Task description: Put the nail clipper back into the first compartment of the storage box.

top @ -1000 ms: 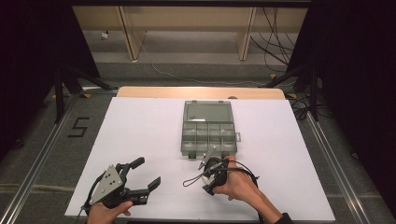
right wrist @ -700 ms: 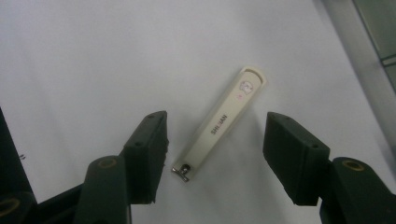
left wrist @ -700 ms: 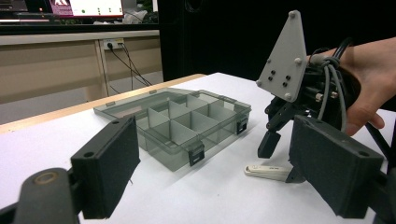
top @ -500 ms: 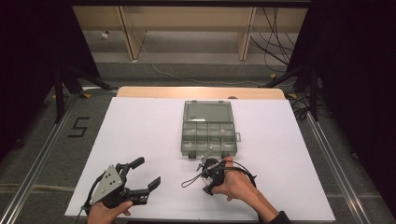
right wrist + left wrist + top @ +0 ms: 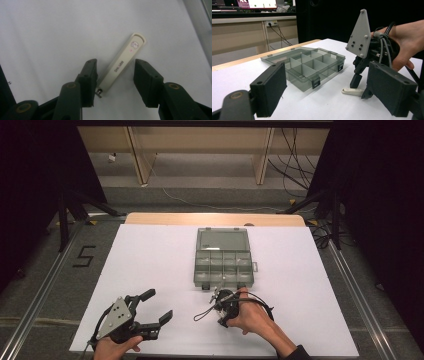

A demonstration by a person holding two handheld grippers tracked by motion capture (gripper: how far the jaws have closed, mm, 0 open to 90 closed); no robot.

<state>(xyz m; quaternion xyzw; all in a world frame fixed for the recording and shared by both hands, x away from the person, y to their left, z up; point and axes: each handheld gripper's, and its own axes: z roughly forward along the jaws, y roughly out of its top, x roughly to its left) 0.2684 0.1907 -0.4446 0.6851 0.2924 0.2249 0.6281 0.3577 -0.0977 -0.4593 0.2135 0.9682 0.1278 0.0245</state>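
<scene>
A person's right gripper [image 5: 115, 83] hangs over a cream nail clipper [image 5: 121, 66] lying flat on the white surface [image 5: 150, 255], its 2 jaws spread on either side of the clipper, neither pad yet pressing it. The clipper rests just in front of an open compartment box [image 5: 223, 257], all its sections apparently empty. The left gripper [image 5: 156, 309], also spread, waits well to the side. The step in hand looks like a pickup; next the jaws need to sink lower and close squarely across the slim body
</scene>
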